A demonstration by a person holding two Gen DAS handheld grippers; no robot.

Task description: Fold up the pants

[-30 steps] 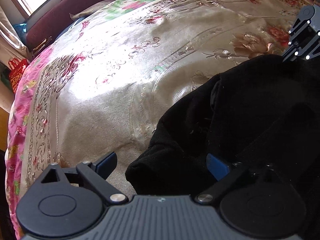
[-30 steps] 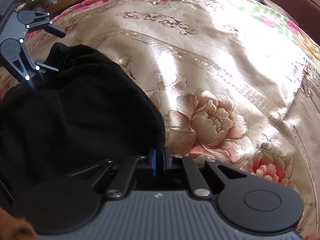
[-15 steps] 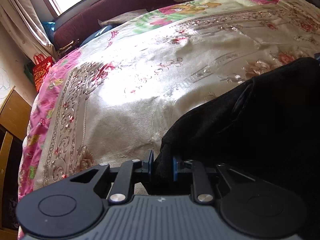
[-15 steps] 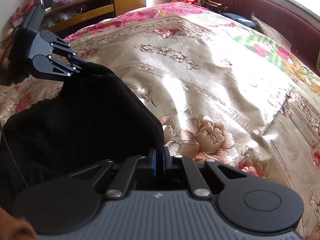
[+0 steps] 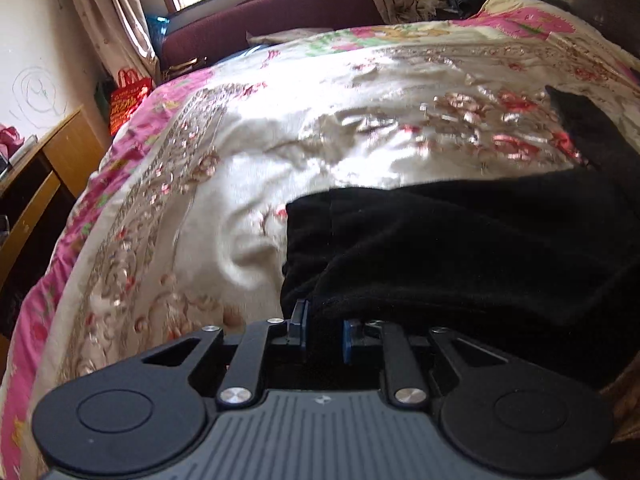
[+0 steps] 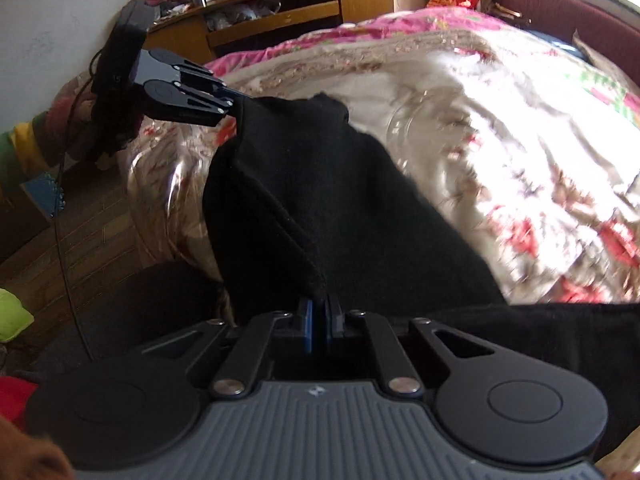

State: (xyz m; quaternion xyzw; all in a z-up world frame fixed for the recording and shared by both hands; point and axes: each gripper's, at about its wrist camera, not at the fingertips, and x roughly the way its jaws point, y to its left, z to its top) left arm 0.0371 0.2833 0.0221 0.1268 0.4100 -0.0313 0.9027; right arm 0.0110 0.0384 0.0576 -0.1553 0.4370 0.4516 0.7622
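The bed, under a shiny floral cover, fills most of both views; I read it as the wide flat surface I need for laying cloth out, which is why the work happens here. Behind it, at the top of the left wrist view, a dark red sofa runs under the window, and a wooden cabinet sits at the top of the right wrist view. None of that matters to the fold.

The black pants take up the lower right of the left wrist view and the centre of the right wrist view. They hang between my two claws as a raised band, with the rest trailing onto the cover toward the right edge. I hold them at two separate points so the edge stays taut and the cloth spreads instead of bunching.

My left gripper is clenched on a thick bunch of the black cloth, its blue pads pressing either side; the jaws have just been closing onto it. From the right wrist view this left gripper shows at upper left, pinching a corner of the pants.

My right gripper is clamped nearly flat on a thin fold, at the bottom centre of its frame.
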